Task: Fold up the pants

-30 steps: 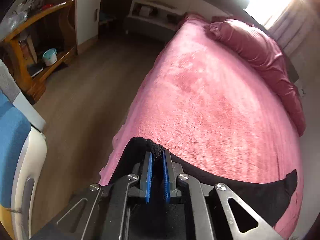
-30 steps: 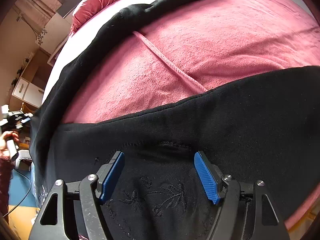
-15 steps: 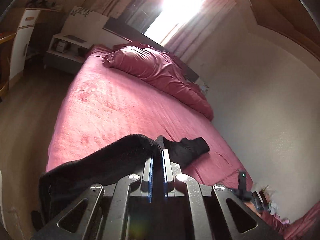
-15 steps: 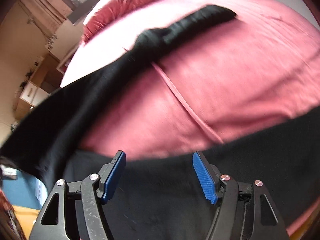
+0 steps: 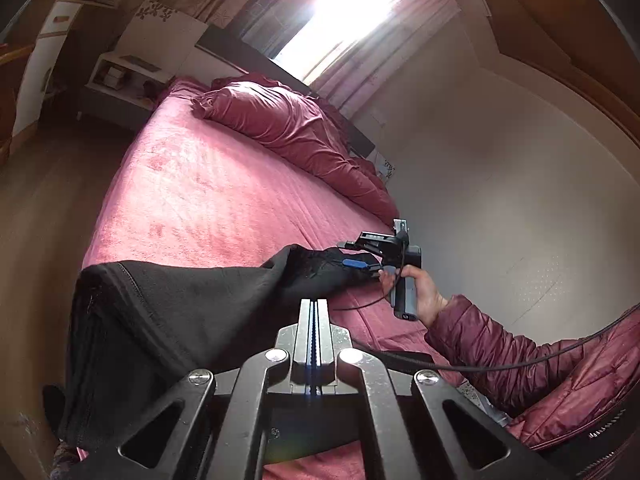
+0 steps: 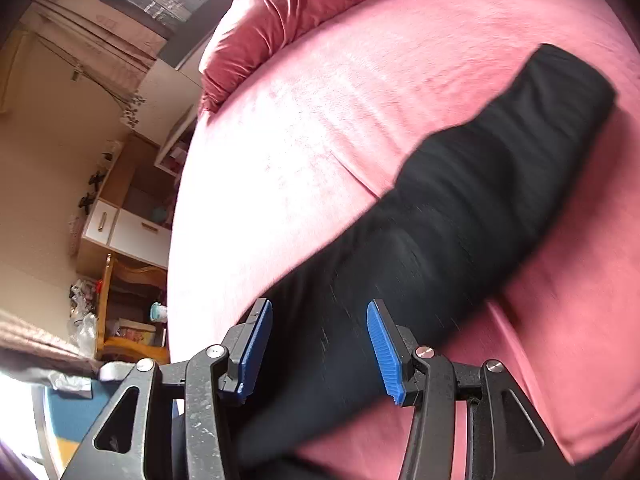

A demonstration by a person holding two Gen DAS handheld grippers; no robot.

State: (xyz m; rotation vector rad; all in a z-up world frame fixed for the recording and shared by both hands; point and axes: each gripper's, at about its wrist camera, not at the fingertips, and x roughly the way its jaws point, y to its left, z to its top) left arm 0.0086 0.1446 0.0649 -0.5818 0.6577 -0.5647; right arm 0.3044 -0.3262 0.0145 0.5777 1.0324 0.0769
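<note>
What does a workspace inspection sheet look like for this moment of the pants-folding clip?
Surface: pink bedspread, bare apart from the pants.
Job's things: black pants, one leg stretched flat across the bed, another part draped near the left hand-held gripper.
Clutter: crumpled duvet at the headboard.
Grippers: left hand-held gripper shut, with no cloth visible between its fingers; right hand-held gripper open over the pants, jaws just been closing.
Cables: black cable across the sleeve.
Surroundings: bright window, wooden shelves.
</note>
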